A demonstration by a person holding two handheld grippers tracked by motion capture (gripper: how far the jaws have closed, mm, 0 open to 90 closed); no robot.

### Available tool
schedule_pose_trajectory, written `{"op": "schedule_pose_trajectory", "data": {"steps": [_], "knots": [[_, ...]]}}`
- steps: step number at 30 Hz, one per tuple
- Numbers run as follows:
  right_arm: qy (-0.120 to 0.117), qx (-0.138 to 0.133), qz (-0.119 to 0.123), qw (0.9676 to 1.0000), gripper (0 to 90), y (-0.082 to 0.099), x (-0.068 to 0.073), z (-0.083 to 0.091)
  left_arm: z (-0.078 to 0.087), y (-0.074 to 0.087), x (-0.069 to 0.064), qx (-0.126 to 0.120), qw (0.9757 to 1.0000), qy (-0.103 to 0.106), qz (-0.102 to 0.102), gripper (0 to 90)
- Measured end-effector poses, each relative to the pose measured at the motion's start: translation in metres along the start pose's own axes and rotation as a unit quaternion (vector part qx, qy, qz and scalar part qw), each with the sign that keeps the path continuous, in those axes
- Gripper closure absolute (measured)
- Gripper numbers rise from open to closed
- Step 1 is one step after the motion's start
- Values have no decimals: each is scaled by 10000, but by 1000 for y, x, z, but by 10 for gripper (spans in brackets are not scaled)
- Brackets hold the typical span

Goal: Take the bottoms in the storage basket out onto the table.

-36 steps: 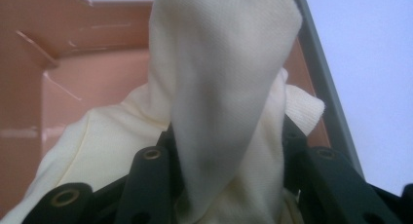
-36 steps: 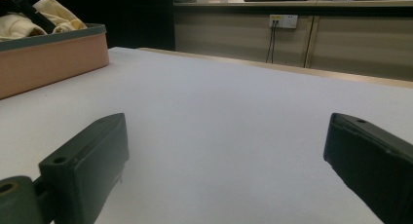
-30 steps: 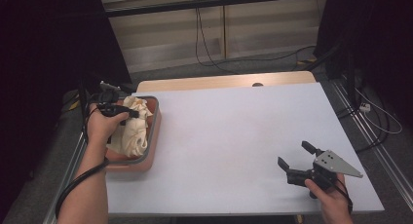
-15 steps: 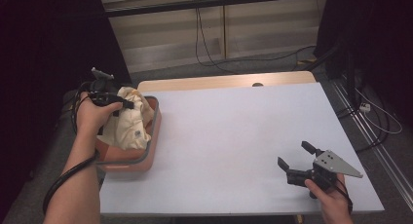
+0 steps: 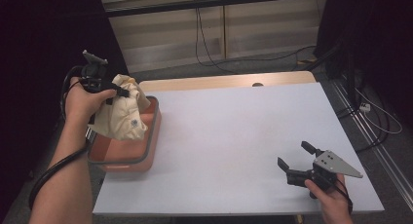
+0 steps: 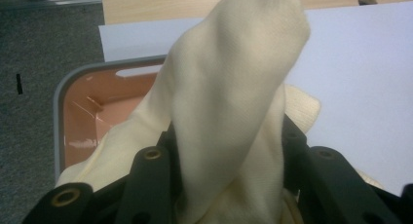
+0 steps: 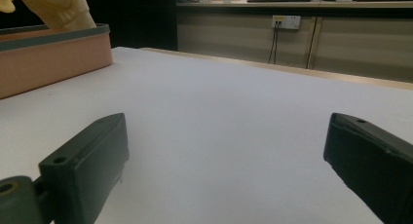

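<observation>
The left gripper (image 5: pixel 114 90), held in a person's hand at the left edge of the desk (image 5: pixel 234 136), has its fingers clamped on a cream cloth (image 5: pixel 119 112). The cloth hangs bunched above an orange tray (image 5: pixel 146 153) with a grey rim. At the desk's near right corner, well apart, the right gripper (image 5: pixel 296 157) rests low with its fingers spread wide around nothing.

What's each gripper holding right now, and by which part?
The left gripper is shut on the cream cloth, pinching a bunched fold near its top, above the orange tray. The right gripper is open, holding nothing.
</observation>
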State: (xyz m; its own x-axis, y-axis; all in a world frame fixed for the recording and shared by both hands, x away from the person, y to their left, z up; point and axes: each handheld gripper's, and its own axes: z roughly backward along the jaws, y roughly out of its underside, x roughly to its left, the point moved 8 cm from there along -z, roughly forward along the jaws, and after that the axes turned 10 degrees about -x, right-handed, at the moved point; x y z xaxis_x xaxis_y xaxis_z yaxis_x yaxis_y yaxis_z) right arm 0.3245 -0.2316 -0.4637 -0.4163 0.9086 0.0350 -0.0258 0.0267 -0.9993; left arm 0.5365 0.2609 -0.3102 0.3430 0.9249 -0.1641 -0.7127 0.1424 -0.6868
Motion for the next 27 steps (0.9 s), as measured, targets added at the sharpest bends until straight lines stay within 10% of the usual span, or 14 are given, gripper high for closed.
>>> {"op": "schedule_pose_trajectory", "data": {"steps": [27], "knots": [[-25, 11, 34, 10000, 25, 0, 1, 0, 10, -21, -44, -200, 9978, 530, -334, 611]]}}
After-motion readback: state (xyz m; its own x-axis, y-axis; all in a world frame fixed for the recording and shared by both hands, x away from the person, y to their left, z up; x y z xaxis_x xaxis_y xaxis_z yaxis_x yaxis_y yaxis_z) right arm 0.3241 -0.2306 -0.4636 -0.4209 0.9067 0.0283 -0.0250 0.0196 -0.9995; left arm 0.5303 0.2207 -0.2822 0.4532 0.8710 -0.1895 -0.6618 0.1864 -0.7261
